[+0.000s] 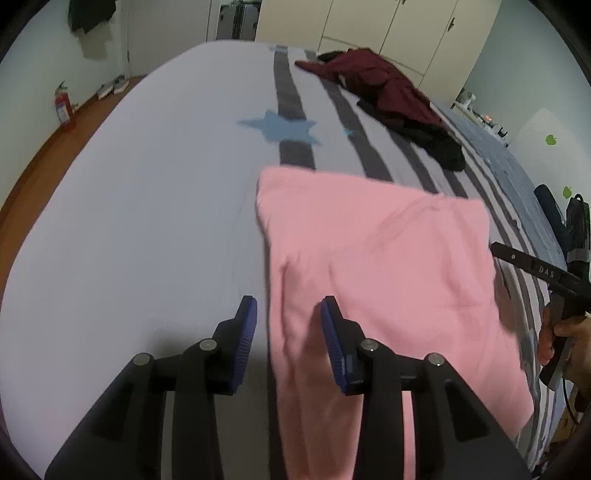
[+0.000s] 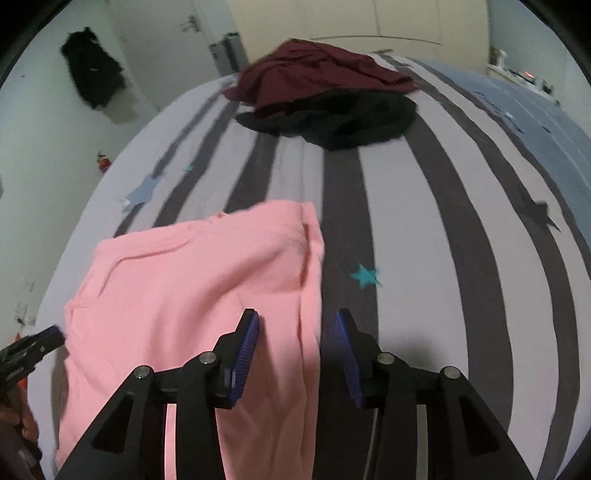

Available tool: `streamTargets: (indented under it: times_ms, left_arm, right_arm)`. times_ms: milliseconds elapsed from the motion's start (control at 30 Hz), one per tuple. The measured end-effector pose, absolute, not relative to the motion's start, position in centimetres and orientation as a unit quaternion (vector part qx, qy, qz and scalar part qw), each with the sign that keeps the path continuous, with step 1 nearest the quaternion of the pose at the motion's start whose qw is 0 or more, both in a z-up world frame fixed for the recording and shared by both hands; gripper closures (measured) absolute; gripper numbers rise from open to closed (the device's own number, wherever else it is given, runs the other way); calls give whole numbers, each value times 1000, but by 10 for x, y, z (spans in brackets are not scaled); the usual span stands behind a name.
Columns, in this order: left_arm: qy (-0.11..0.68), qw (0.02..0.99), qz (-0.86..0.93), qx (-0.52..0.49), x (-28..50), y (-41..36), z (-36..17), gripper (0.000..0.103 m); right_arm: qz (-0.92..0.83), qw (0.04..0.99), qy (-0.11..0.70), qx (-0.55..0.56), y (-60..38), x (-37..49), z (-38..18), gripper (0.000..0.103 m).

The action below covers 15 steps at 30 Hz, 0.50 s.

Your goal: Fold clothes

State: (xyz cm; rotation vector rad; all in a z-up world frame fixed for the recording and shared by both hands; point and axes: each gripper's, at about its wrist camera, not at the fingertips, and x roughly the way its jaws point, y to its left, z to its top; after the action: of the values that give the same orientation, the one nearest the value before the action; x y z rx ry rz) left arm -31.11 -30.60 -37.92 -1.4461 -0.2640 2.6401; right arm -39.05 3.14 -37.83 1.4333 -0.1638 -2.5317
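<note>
**Pink garment lies flat on the striped bed, both claws spread above it**

While the two grippers hang over the near edge of the bed, the soft pink cotton garment (image 1: 376, 266) lies flat on the pale lilac bedspread with dark grey stripes (image 1: 147, 206), close to that near edge. Its left side sits between the spread blue-padded fingers of the left gripper (image 1: 289, 339), which grip nothing. Its right side runs between the equally spread fingers of the right gripper (image 2: 297, 354), and nothing is pinched there either.

Toward the far edge of the bed, well apart from the pink piece, a crumpled maroon cloth garment (image 2: 317, 74) rests partly on top of a rumpled black one (image 2: 343, 118). A pale blue star printed on the bedspread (image 1: 280, 127) shows between the pink garment and the far edge. Beyond the bed stand cream wardrobe doors (image 1: 388, 26).
</note>
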Motion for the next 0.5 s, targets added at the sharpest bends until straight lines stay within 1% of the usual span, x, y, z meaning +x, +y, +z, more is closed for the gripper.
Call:
streamTargets:
  times_ms: [100, 233, 333, 367, 400, 467, 500]
  left_arm:
    - [-97, 62, 883, -456, -317, -301, -373, 70]
    - [-75, 67, 875, -473, -331, -291, -384, 70]
    - [-60, 74, 873, -478, -332, -286, -388, 70]
    - [-55, 77, 873, -479, -333, -285, -389, 73]
    - [-51, 78, 872, -481, -332, -284, -390, 80]
    - [-41, 79, 870, -485, -332, -283, -392, 86]
    - [-39, 79, 871, -484, -331, -282, -392, 88]
  right_arm:
    - [-861, 138, -57, 486, 32, -401, -379, 64]
    - [-857, 133, -48, 496, 31, -415, -388, 64]
    - [-855, 129, -73, 497, 36, -421, -392, 64]
    - [-855, 129, -76, 497, 36, -422, -393, 64]
    - [-855, 130, -73, 498, 35, -423, -394, 64]
    - [-854, 130, -60, 501, 31, -424, -397, 65]
    - [-853, 133, -62, 500, 31, -423, -397, 71]
